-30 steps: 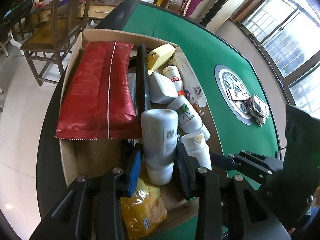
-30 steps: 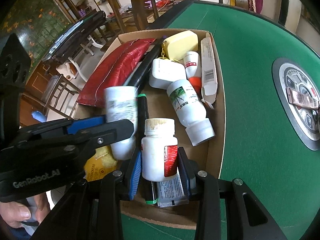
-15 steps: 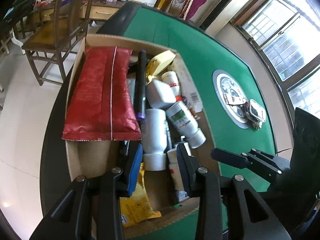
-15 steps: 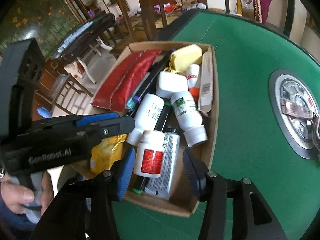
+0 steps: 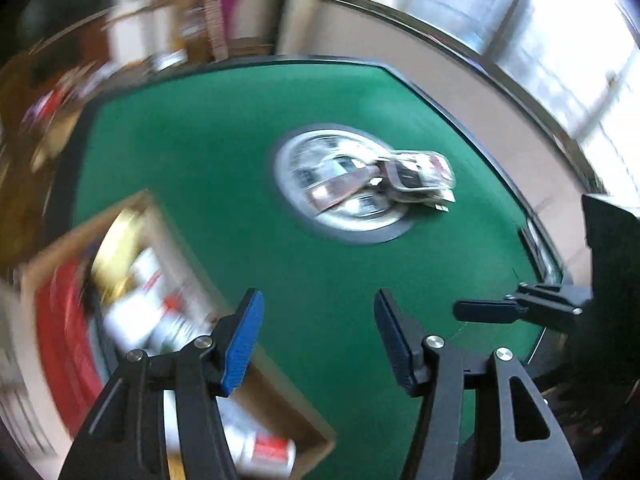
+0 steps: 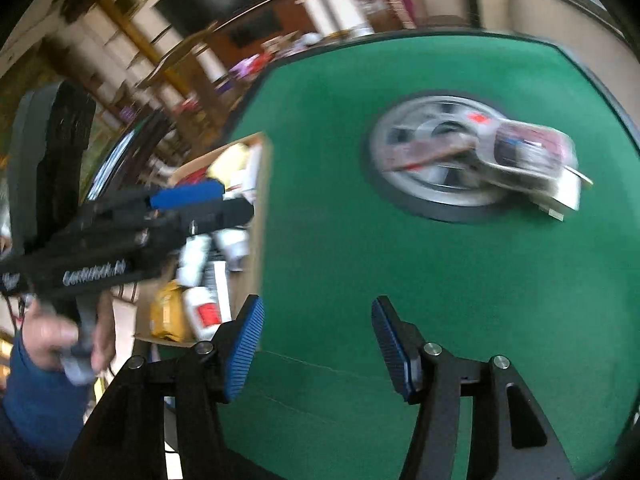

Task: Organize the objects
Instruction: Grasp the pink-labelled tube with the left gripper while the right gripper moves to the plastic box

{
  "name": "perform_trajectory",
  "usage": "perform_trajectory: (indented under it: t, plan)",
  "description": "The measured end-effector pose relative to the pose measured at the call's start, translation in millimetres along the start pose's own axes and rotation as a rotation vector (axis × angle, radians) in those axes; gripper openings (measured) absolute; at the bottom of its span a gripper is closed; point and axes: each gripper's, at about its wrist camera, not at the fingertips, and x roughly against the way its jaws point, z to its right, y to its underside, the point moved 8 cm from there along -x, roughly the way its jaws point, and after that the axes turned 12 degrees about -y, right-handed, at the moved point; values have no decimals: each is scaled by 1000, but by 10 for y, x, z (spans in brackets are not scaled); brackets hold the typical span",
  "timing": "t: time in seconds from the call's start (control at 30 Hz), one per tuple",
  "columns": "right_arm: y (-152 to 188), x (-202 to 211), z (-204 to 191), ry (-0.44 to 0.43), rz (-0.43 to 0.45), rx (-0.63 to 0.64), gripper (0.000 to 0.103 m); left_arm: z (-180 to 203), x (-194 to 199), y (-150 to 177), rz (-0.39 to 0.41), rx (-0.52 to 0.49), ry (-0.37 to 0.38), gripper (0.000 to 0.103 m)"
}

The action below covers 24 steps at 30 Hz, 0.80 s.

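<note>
Both grippers [image 5: 318, 334] [image 6: 317, 346] empty, agape

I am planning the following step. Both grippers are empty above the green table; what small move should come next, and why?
Probably carry the right gripper toward the packets on the round centre plate. Both jaws have just been opening, nothing is between them, and the cardboard box already holds the bottles.

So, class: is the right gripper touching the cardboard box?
Apart. In the right wrist view, the right gripper stands open over bare green felt with nothing between its jaws, and the cardboard box lies off to its left, beyond the fingers.
</note>
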Motion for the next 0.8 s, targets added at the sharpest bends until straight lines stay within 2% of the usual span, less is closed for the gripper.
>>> perform_trajectory:
  t: [0.17, 0.3, 0.5, 0.73, 0.8]
  plan:
    - [219, 491, 606, 36, 44, -98, 61, 705, -487, -470, -10, -278, 27, 57]
    - [453, 731, 1010, 55, 43, -162, 61, 912, -1059, -644, -88, -414, 8, 57]
    - [686, 902, 1504, 61, 24, -236, 61, 945, -1519, -853, -144, -455, 10, 57]
    - [710, 1031, 1829, 55, 22, -254, 61, 1013, -1919, -1040, -212, -538, -74, 58]
    - [697, 1059, 1883, 53, 20, -255, 61, 1045, -1930, -1101, -194, -543, -63, 56]
